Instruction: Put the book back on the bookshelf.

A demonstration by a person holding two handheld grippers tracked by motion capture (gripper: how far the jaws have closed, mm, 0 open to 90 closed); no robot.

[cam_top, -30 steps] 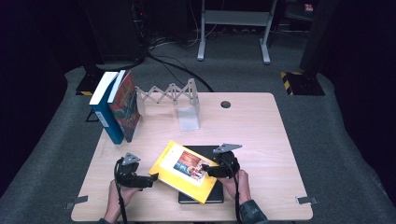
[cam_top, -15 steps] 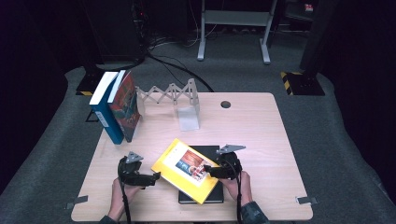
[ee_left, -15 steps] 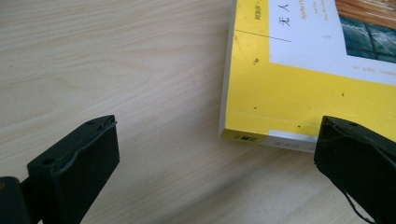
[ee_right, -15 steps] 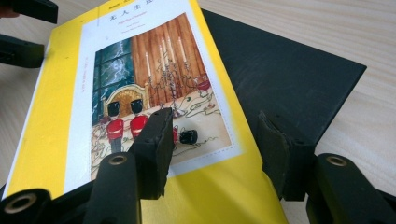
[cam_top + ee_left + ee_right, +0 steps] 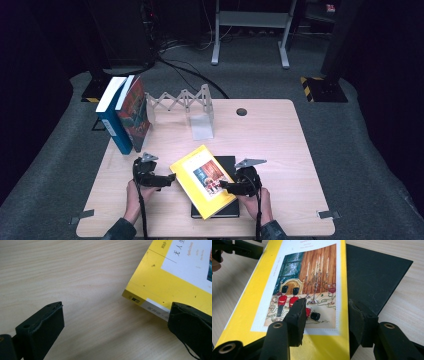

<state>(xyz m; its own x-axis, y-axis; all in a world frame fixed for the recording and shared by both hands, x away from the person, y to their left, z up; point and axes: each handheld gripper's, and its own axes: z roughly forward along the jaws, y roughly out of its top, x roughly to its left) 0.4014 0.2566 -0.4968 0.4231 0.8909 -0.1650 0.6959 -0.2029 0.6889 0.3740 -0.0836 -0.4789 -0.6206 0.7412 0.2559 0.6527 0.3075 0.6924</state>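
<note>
A yellow book with a picture cover lies slanted on a black book near the table's front. My right gripper is at its right long edge. In the right gripper view the jaws have just been closing; one jaw is over the yellow book's cover, the other beside its edge above the black book, with no clear press on the edge between them. My left gripper stands open at the left corner. In the left gripper view its jaws are wide apart, one overlapping the yellow book's spine.
Two books stand upright at the back left of the wooden table. A white folding rack and a white bookend sit behind the yellow book. A small hole is in the tabletop at the back.
My left gripper has slid right across the table toward the yellow book's corner. The right gripper has stayed at the book's edge, and the book has not moved.
</note>
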